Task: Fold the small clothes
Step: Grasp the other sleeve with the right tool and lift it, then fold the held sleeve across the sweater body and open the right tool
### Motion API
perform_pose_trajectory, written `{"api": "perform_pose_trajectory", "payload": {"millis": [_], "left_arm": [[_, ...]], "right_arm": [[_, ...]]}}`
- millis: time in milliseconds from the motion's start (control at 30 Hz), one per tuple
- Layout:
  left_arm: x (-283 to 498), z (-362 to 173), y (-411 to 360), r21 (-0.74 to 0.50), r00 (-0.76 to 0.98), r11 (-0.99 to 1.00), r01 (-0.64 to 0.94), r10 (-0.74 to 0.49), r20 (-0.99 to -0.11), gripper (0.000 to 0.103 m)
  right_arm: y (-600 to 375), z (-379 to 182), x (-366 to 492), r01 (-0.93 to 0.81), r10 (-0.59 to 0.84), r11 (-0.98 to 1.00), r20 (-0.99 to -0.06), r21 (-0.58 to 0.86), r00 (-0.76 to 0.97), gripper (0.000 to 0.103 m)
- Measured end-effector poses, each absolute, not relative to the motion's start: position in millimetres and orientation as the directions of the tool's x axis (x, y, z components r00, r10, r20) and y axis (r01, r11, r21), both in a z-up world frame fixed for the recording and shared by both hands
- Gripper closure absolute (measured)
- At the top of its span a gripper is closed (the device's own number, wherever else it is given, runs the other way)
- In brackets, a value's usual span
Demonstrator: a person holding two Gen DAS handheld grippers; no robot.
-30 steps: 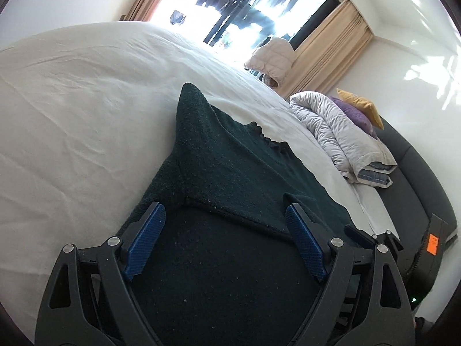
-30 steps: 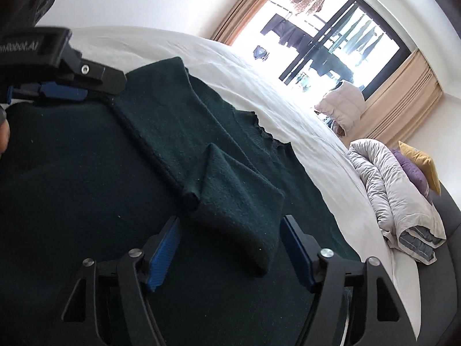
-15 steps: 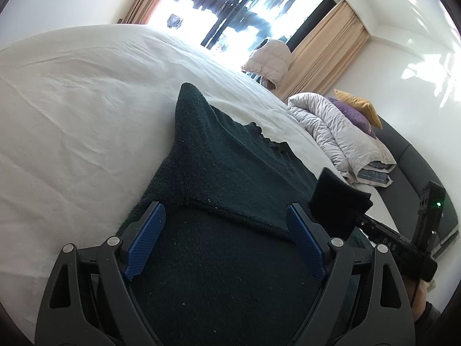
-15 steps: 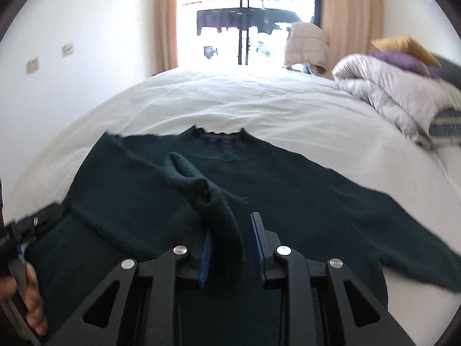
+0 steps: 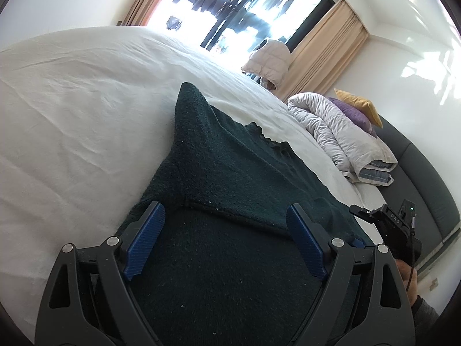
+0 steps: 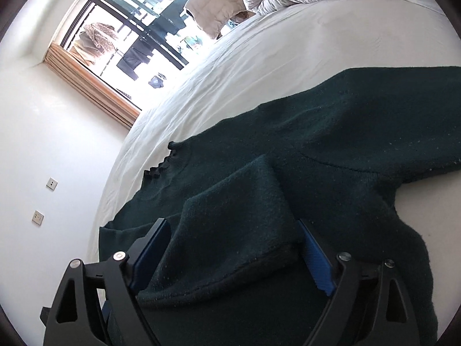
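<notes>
A dark green knit sweater (image 5: pixel 230 178) lies spread on the white bed (image 5: pixel 72 115). My left gripper (image 5: pixel 224 239) is open, low over the sweater's left side, with the folded-in left sleeve lying between and beyond its fingers. My right gripper (image 6: pixel 233 248) is open, its blue pads either side of the sleeve cuff (image 6: pixel 230 230) that lies folded across the sweater body (image 6: pixel 360 132). The scalloped collar (image 6: pixel 161 164) shows to the left. The right gripper's body shows in the left wrist view (image 5: pixel 389 230) at the far right.
A rolled white duvet (image 5: pixel 340 132) with purple and yellow pillows (image 5: pixel 357 109) sits at the head of the bed by a dark headboard (image 5: pixel 417 178). A window with curtains (image 5: pixel 253 8) is beyond. A wall with sockets (image 6: pixel 43 201) lies left of the bed.
My right gripper, shut on the lifted sleeve half a second ago, has opened and the sleeve now lies flat on the sweater. The right gripper swung round; the left barely moved.
</notes>
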State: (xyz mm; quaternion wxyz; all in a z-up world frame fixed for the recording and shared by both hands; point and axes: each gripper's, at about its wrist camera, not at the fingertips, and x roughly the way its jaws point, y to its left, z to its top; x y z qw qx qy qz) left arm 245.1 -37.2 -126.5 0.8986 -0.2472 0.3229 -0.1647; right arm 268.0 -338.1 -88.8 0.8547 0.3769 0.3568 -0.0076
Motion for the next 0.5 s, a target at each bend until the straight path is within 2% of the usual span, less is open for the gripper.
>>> {"api": "perform_pose_trajectory", "payload": {"millis": [67, 100, 167, 200, 233, 367, 500], "left_arm": [[246, -127, -37, -0.55, 0.737, 0.824, 0.136, -0.455, -0.499, 0.017], [246, -127, -37, -0.55, 0.738, 0.824, 0.136, -0.455, -0.499, 0.017], [247, -127, -37, -0.549, 0.738, 0.825, 0.136, -0.454, -0.499, 0.017], [247, -126, -36, -0.55, 0.738, 0.824, 0.136, -0.455, -0.499, 0.017], [247, -126, -36, -0.55, 0.738, 0.824, 0.137, -0.455, -0.499, 0.017], [248, -127, -36, -0.553, 0.74, 0.822, 0.137, -0.457, -0.494, 0.017], [252, -128, -36, -0.555, 0.741, 0.82, 0.138, -0.457, -0.492, 0.017]], "right_arm": [[-342, -89, 273, 0.289, 0.262, 0.708, -0.62, 0.644, 0.74, 0.023], [-345, -91, 275, 0.293, 0.268, 0.705, -0.625, 0.646, 0.733, 0.03], [-347, -92, 287, 0.305, 0.273, 0.72, -0.659, 0.623, 0.701, 0.052], [-344, -92, 291, 0.313, 0.271, 0.731, -0.679, 0.606, 0.682, 0.079], [-344, -91, 295, 0.322, 0.259, 0.744, -0.697, 0.585, 0.668, 0.091], [-336, -68, 299, 0.256, 0.246, 0.787, -0.666, 0.562, 0.704, 0.092], [-334, -27, 304, 0.153, 0.253, 0.811, -0.574, 0.565, 0.779, 0.093]]}}
